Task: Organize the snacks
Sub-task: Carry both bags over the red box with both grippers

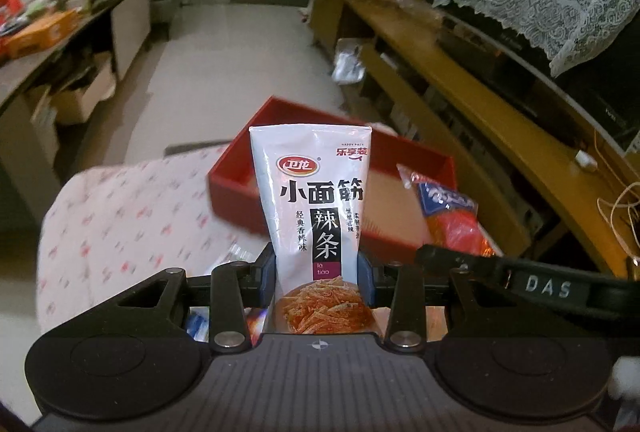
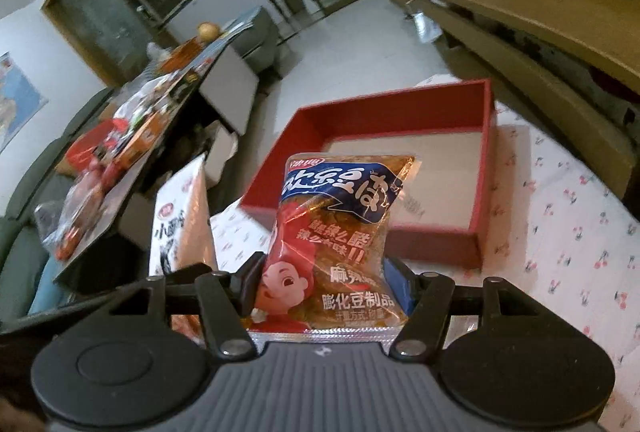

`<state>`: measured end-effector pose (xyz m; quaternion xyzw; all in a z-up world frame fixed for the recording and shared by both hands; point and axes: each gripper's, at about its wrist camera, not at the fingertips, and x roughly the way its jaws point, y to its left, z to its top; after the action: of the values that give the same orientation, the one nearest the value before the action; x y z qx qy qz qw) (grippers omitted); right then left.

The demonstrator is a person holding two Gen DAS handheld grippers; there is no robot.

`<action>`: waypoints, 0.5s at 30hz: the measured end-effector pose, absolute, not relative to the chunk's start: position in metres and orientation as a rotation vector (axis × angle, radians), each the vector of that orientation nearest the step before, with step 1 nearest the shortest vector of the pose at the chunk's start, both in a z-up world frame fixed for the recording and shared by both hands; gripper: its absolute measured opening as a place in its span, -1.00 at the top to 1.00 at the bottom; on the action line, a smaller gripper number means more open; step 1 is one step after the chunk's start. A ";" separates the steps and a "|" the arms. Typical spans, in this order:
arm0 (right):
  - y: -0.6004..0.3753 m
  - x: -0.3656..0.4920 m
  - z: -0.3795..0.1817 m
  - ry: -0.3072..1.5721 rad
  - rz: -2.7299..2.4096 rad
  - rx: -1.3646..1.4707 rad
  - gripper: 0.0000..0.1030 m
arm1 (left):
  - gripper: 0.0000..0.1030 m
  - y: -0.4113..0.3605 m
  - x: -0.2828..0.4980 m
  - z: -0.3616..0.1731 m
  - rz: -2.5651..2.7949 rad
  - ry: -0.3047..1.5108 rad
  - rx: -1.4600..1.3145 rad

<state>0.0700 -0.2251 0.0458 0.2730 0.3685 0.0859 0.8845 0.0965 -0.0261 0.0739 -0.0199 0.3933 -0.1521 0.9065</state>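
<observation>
The white latiao pouch (image 1: 312, 208) stands upright, clamped in the left gripper (image 1: 318, 278); the right gripper (image 2: 326, 288) grips the red-and-blue bean-snack packet (image 2: 340, 228). Both are held in front of the red box (image 2: 486, 152), whose pale floor only the right view shows bare. The box sits on a cherry-print cloth (image 2: 568, 232).

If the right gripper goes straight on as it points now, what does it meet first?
Most likely the red box, its open inside lying straight ahead of the right gripper and the orange snack packet it grips; depth is unclear.
</observation>
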 end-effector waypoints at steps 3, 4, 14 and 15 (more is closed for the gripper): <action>-0.230 0.088 0.049 0.750 0.159 0.565 -0.32 | 0.07 -0.036 0.119 0.071 -0.324 0.796 -0.031; -0.232 0.094 0.050 0.744 0.151 0.558 -0.32 | 0.07 -0.039 0.126 0.070 -0.324 0.787 -0.024; -0.243 0.159 0.033 0.760 0.073 0.523 -0.32 | 0.07 -0.068 0.202 0.046 -0.335 0.768 0.009; -0.243 0.166 0.030 0.768 0.069 0.515 -0.32 | 0.08 -0.069 0.208 0.042 -0.334 0.768 0.010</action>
<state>0.1663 -0.2430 0.0296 0.2486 0.3702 0.0331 0.8945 0.2079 -0.0694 0.0424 0.0050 0.3730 -0.1621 0.9135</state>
